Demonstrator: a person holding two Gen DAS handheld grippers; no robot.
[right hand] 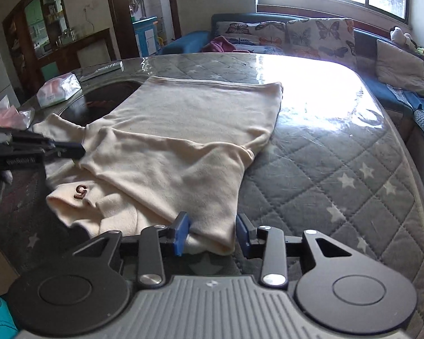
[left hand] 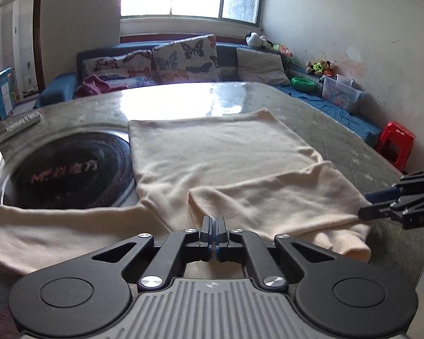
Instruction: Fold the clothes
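The cream top lies flat on the quilted table, one sleeve folded across its body. The left gripper has its fingers pressed together, with cloth just ahead of their tips; I cannot tell if they pinch it. The right gripper is spread, the sleeve's cuff lying between its blue pads

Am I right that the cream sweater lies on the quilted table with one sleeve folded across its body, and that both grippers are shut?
Not quite: only the left gripper is shut. The right wrist view shows the right gripper open, its blue pads either side of the cream sweater's near edge. The rest stands.
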